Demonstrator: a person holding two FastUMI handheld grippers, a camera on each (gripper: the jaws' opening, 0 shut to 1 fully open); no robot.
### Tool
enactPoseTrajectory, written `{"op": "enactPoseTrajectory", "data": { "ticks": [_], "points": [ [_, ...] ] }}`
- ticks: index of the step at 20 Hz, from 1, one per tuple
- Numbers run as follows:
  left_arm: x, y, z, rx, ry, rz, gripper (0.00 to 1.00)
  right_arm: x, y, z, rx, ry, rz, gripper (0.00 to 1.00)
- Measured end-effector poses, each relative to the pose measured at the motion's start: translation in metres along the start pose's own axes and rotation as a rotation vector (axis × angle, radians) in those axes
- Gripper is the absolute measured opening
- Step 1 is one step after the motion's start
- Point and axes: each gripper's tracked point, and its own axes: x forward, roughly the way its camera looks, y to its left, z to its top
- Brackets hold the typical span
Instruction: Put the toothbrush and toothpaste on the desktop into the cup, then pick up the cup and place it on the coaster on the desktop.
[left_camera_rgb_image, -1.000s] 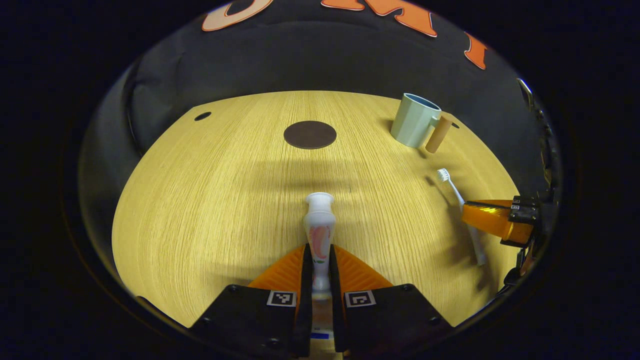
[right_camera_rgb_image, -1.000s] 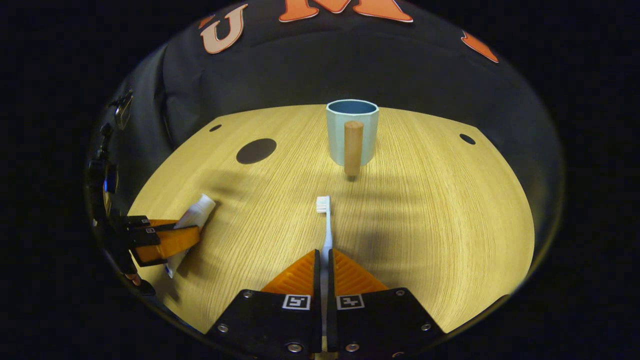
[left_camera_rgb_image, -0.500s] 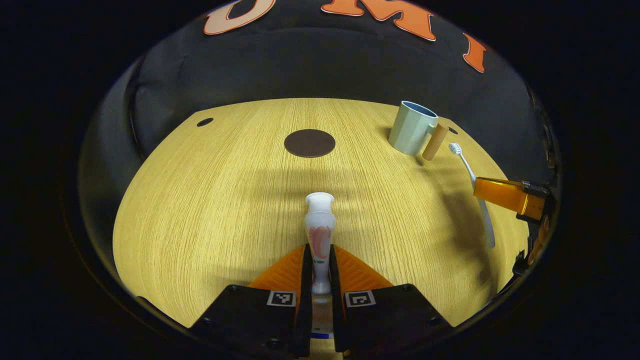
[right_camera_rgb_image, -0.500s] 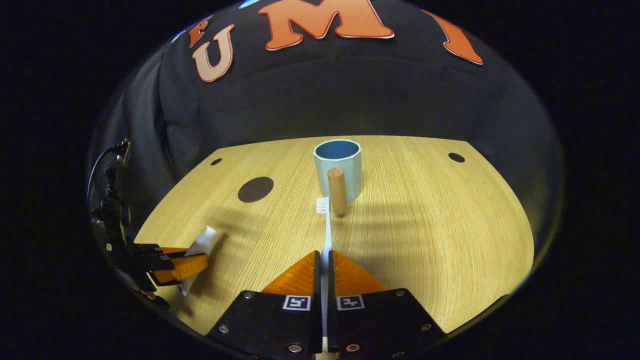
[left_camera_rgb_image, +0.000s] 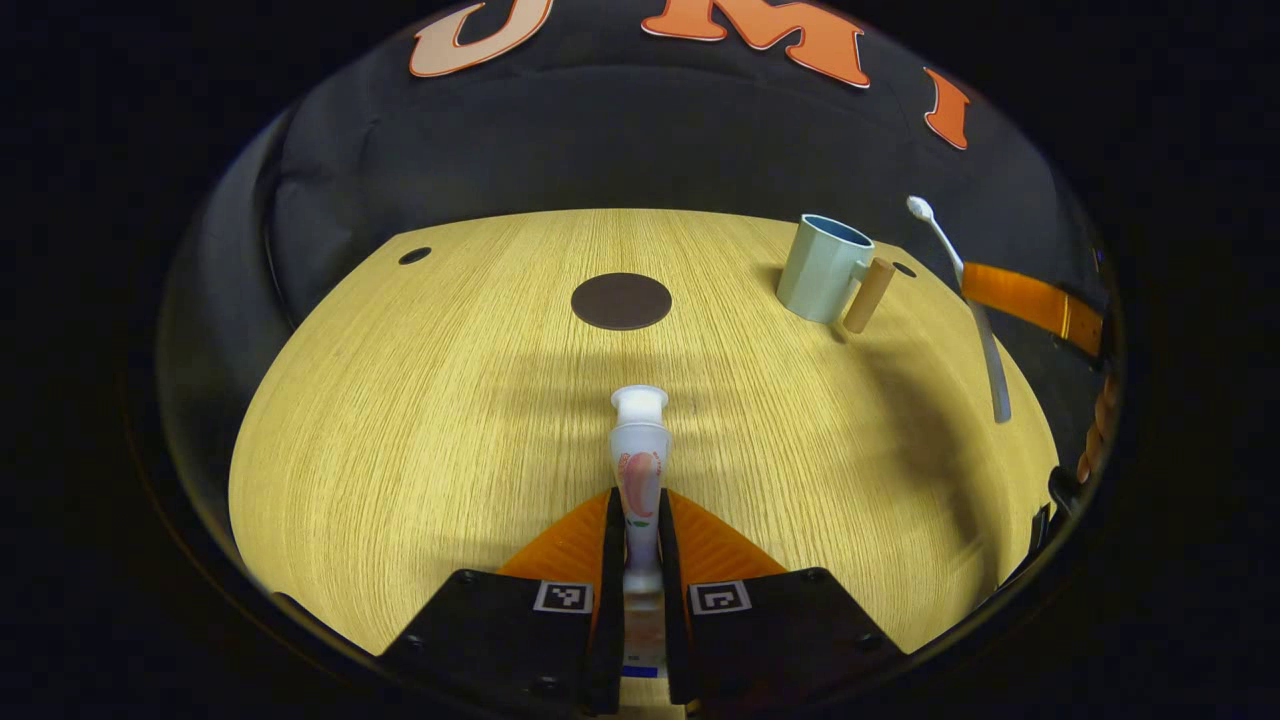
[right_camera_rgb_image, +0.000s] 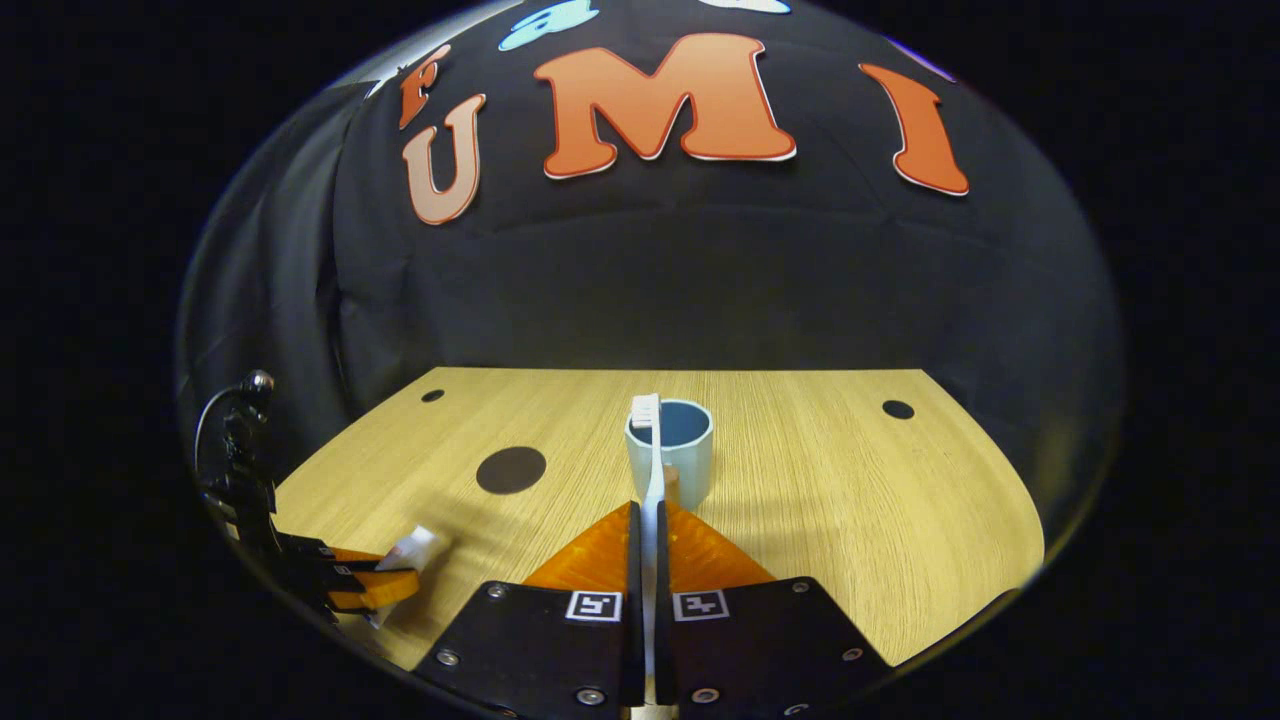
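Pale wood desktop (left_camera_rgb_image: 420, 420), with the cup (left_camera_rgb_image: 822, 268) upright toward its far right in the left gripper view and the dark round coaster (left_camera_rgb_image: 621, 301) well apart from it, nearer the middle. Both items gripped: right gripper (right_camera_rgb_image: 646, 540) pinching the toothbrush (right_camera_rgb_image: 652, 470) by its handle, fingers pressed close on either side; left gripper (left_camera_rgb_image: 640, 530) clamped on the toothpaste (left_camera_rgb_image: 639, 450), cap pointing forward.

Compared with a second ago: toothbrush lifted clear off the wood and carried up and toward the cup. Seen from the left gripper view, toothbrush (left_camera_rgb_image: 965, 290) now slanting in the air, head up and just right of the cup, with the right gripper (left_camera_rgb_image: 1030, 300) behind it. In the right gripper view, bristle head lined up with the cup (right_camera_rgb_image: 670, 450) rim, cup now much lower and closer than before. Toothpaste hardly moved, low above the desktop as before.

Meaning for the task: pickup of both done, insertion of the toothbrush likely the step in hand. Probably calls for tipping the toothbrush more upright and getting one end over the opening before letting go. Risk: clipping the rim or the wooden handle (left_camera_rgb_image: 867, 294) and nudging the cup. Toothpaste next, coaster placement last.
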Motion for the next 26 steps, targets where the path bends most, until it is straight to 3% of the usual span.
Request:
{"op": "enactPoseTrajectory", "data": {
  "ticks": [7,20,26],
  "points": [
    [-0.015,-0.003,0.017,0.012,-0.025,0.009,0.22,0.016,-0.006,0.048,-0.057,-0.178,-0.012,0.04],
    [-0.010,0.001,0.023,0.034,-0.046,0.027,0.21,0.052,-0.007,0.123,-0.058,-0.433,0.010,0.04],
    [-0.013,0.001,0.030,0.026,-0.078,0.034,0.21,0.076,-0.008,0.132,-0.069,-0.493,0.013,0.05]
  ]
}}
